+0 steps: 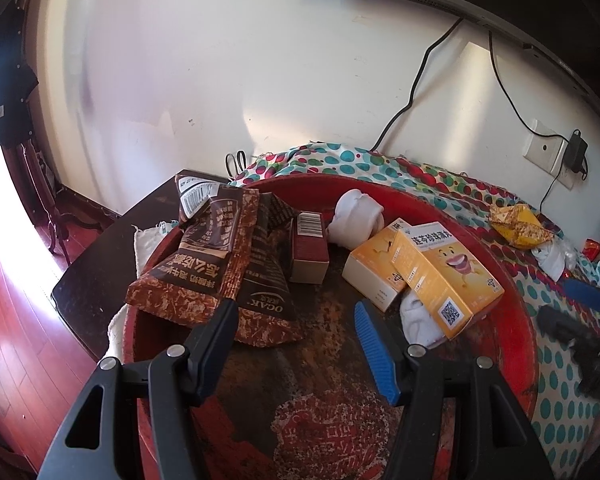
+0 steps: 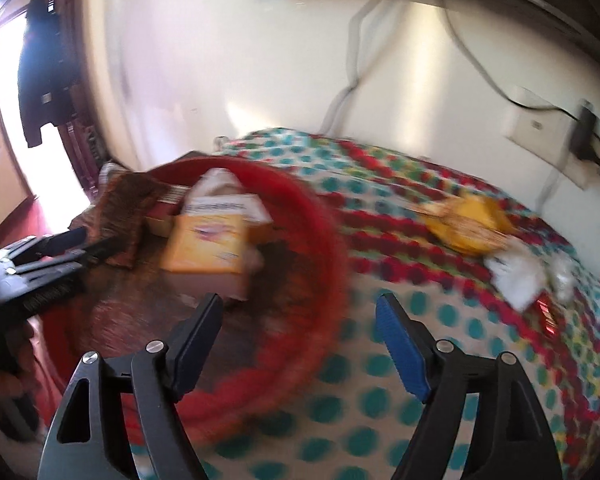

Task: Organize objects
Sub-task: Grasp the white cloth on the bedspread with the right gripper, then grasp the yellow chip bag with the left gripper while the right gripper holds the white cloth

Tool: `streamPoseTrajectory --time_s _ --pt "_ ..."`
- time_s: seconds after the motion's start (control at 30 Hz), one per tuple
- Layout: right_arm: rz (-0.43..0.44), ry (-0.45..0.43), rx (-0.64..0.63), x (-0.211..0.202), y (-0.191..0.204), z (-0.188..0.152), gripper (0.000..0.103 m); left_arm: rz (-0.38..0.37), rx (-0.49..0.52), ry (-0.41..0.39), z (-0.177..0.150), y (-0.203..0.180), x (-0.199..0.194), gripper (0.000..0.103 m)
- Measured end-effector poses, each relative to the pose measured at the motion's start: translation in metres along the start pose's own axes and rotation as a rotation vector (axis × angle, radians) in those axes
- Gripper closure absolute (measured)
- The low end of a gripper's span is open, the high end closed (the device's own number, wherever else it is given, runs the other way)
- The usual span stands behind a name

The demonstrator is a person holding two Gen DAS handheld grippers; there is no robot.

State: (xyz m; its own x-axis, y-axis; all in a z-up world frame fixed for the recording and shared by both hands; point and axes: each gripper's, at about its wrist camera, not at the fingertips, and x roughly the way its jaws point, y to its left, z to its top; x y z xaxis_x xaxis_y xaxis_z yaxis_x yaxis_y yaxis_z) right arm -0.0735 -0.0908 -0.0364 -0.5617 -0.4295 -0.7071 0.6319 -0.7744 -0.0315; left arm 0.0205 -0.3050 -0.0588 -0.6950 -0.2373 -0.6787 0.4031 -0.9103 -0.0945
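A red basin holds two brown snack bags, a dark red box, two yellow boxes and white socks. My left gripper hangs open above the basin's floor, with nothing between its fingers. In the blurred right wrist view, my right gripper is open and empty over the red basin's right rim and the dotted cloth. A yellow wrapper and a white bundle lie on the cloth to the right.
The dotted cloth covers the surface behind and right of the basin. A wall socket with a black charger and cables sits at the right. Scissors lie by the wall. The dark table drops to wood floor on the left.
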Motion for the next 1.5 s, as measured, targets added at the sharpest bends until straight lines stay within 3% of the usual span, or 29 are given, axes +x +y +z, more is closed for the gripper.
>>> streamPoseTrajectory --time_s 0.33,0.53,0.87,1.07,1.1,1.17,1.3,1.5 --pt "-0.215 0.035 0.233 -0.005 -0.141 -0.034 0.026 -0.014 0.041 -0.01 -0.003 -0.012 -0.002 0.041" --pt "-0.233 0.045 0.344 0.012 -0.191 -0.037 0.023 -0.022 0.083 -0.025 -0.005 -0.021 -0.003 0.041" --pt "-0.287 0.021 0.308 0.062 -0.21 0.003 0.02 0.006 0.09 -0.047 -0.008 -0.022 -0.005 0.041" --pt "-0.291 0.063 0.243 0.093 -0.219 0.017 0.02 -0.019 0.131 -0.088 -0.009 -0.031 -0.011 0.041" --pt "-0.273 0.078 0.247 0.098 -0.222 0.018 0.023 -0.014 0.149 -0.096 -0.01 -0.034 -0.012 0.041" --pt "-0.229 0.087 0.236 0.102 -0.221 0.02 0.043 -0.002 0.213 -0.118 -0.014 -0.042 -0.013 0.04" --pt "-0.206 0.096 0.186 0.095 -0.211 0.015 0.056 -0.011 0.276 -0.094 -0.019 -0.056 -0.011 0.039" --pt "-0.097 0.08 0.177 0.046 -0.205 -0.017 0.057 -0.05 0.306 -0.109 -0.014 -0.083 -0.028 0.039"
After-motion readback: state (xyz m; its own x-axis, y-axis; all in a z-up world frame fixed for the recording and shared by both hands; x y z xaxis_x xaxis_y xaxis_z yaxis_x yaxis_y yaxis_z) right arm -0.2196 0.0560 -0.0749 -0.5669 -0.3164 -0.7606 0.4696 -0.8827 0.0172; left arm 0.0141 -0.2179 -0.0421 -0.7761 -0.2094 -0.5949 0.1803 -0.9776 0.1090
